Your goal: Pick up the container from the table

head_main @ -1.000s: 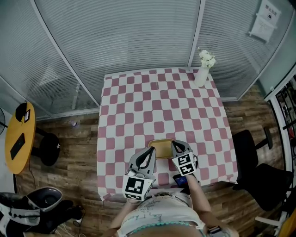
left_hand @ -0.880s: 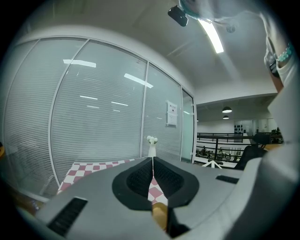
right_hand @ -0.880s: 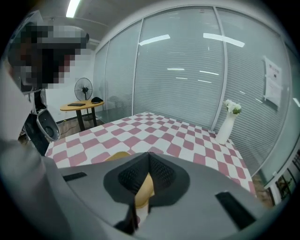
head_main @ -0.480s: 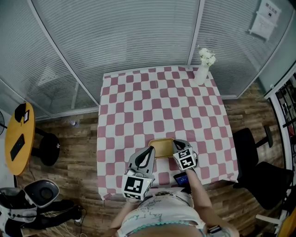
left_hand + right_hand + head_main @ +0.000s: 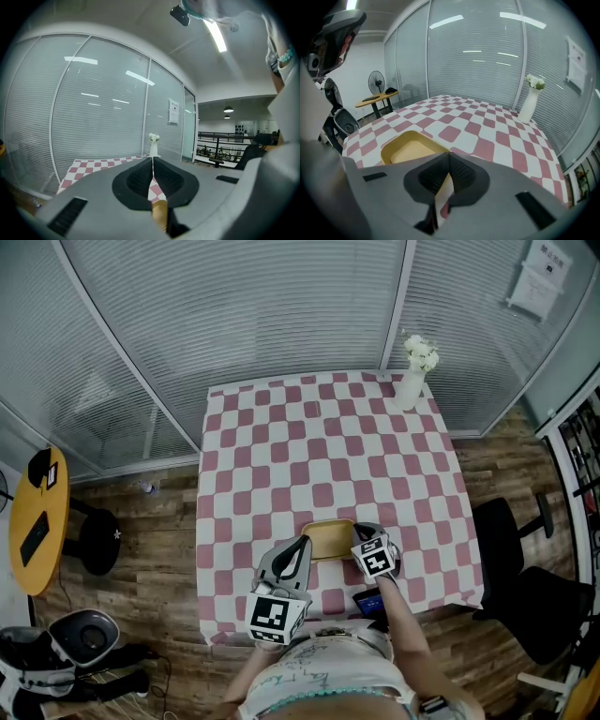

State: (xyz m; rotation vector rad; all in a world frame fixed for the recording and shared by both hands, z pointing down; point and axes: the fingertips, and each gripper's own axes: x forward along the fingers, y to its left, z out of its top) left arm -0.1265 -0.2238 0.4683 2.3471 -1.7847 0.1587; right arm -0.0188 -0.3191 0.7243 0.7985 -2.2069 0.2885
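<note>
A shallow yellow container (image 5: pixel 326 538) lies on the pink-and-white checked table (image 5: pixel 319 456), near its front edge. My right gripper (image 5: pixel 362 530) is shut and empty, tilted down with its tips at the container's right corner. In the right gripper view the closed jaws (image 5: pixel 449 155) end just over the container's (image 5: pixel 408 148) near rim; I cannot tell whether they touch it. My left gripper (image 5: pixel 304 542) hovers at the container's front left corner, shut and empty. In the left gripper view the shut gripper (image 5: pixel 153 159) points almost level and only a yellow sliver of the container (image 5: pixel 160 214) shows below it.
A white vase with flowers (image 5: pixel 411 381) stands at the table's far right corner. A small dark device with a blue screen (image 5: pixel 367 601) lies at the front edge. A black chair (image 5: pixel 511 554) stands to the right, a round yellow side table (image 5: pixel 37 521) to the left. Blinded glass walls stand behind.
My right gripper has sunk and tilted further down, closing in on the container's right corner. The left gripper and the container have stayed in place.
</note>
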